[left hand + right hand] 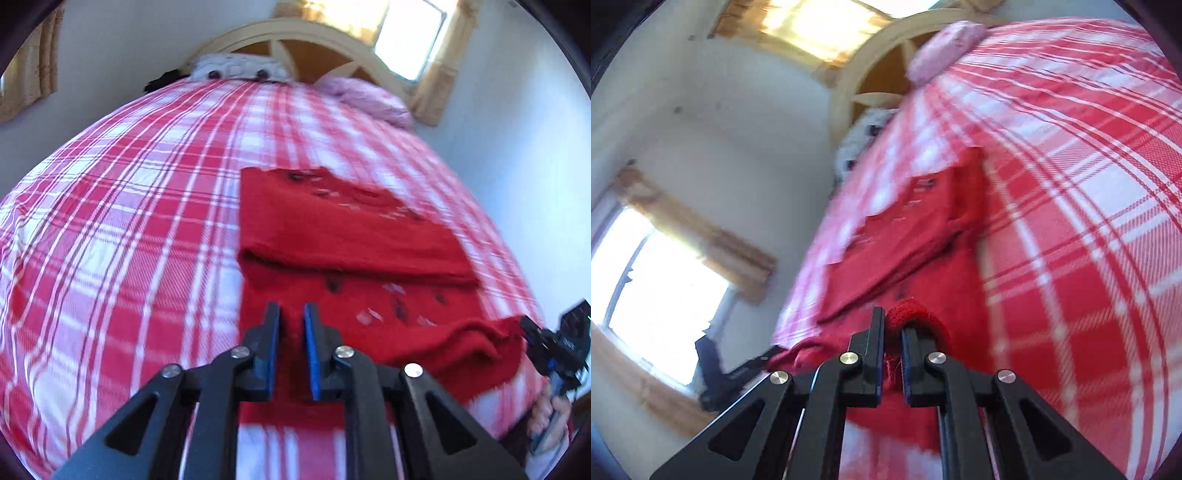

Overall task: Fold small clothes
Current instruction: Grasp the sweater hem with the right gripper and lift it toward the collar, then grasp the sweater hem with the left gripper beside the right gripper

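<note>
**On the checked bed, both hand-held grippers clamp a red knit**

Across the red-and-white plaid bedspread (129,221) lies a small red fuzzy knitted garment (332,229) with dark and pale motifs, its far part folded over in a thick layer and its near hem raised off the bed. From the left wrist view, the left hand-held gripper (291,314) has its blue-padded jaws drawn close on the near edge of the knit, with fabric between them. That view alone shows the right hand-held gripper (532,332) from outside, pinching the hem's other corner, with a person's hand (550,413) on its handle. From the right wrist view, the right hand-held gripper (892,325) is clamped on a bunched red fold that bulges over one finger. Only this view shows the low bright window (657,280); both views show the cream arched headboard (303,33) and pink pillow (365,96).
</note>
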`<state>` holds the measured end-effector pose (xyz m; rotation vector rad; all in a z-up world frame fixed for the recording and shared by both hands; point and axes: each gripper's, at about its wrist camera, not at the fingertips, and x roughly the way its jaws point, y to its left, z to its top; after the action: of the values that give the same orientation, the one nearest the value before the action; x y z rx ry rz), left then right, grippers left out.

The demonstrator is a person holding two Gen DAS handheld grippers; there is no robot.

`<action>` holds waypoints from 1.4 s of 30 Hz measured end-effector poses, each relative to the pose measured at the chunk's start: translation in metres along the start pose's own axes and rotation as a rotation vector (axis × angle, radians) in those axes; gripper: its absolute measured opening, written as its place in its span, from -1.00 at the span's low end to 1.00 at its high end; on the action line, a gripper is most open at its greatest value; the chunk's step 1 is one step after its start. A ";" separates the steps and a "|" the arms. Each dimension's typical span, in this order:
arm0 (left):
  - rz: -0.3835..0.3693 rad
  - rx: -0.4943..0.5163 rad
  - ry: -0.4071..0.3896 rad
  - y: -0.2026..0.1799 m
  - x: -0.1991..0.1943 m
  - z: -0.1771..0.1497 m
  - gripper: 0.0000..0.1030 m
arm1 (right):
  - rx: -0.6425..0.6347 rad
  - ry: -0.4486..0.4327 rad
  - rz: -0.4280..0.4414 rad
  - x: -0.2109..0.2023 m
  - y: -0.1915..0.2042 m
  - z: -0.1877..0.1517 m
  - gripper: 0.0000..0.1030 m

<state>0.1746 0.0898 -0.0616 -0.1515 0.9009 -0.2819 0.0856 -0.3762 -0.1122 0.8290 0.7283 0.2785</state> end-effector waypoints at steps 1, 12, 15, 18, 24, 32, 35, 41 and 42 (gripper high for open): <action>0.027 0.001 0.017 0.003 0.011 0.005 -0.63 | -0.011 0.010 -0.046 0.010 -0.004 0.003 -0.83; 0.051 0.143 -0.035 0.017 0.010 0.003 0.27 | 0.121 -0.126 0.073 -0.013 -0.029 0.008 0.44; 0.062 0.244 -0.052 -0.004 0.020 0.002 0.35 | 0.056 -0.185 0.003 -0.029 -0.017 0.000 0.44; 0.047 0.296 -0.026 -0.020 0.038 0.006 0.35 | -0.062 -0.206 -0.151 -0.037 -0.001 -0.011 0.44; 0.093 0.281 0.100 -0.028 0.088 0.009 0.36 | -0.207 -0.180 -0.265 -0.036 0.010 -0.026 0.43; 0.035 0.311 0.060 -0.039 0.081 -0.002 -0.24 | -0.276 -0.086 -0.328 -0.001 0.005 -0.014 -0.12; 0.003 0.265 0.073 -0.034 0.084 0.003 -0.23 | -0.288 -0.084 -0.372 0.013 0.005 -0.008 -0.12; -0.003 0.237 0.071 -0.033 0.087 0.004 -0.16 | -0.294 -0.025 -0.347 0.038 0.002 0.002 -0.12; 0.002 0.239 0.068 -0.034 0.088 0.004 -0.17 | -0.310 -0.017 -0.341 0.040 0.004 0.001 -0.15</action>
<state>0.2235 0.0311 -0.1164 0.0802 0.9275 -0.3925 0.1162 -0.3543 -0.1277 0.4040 0.7741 0.0736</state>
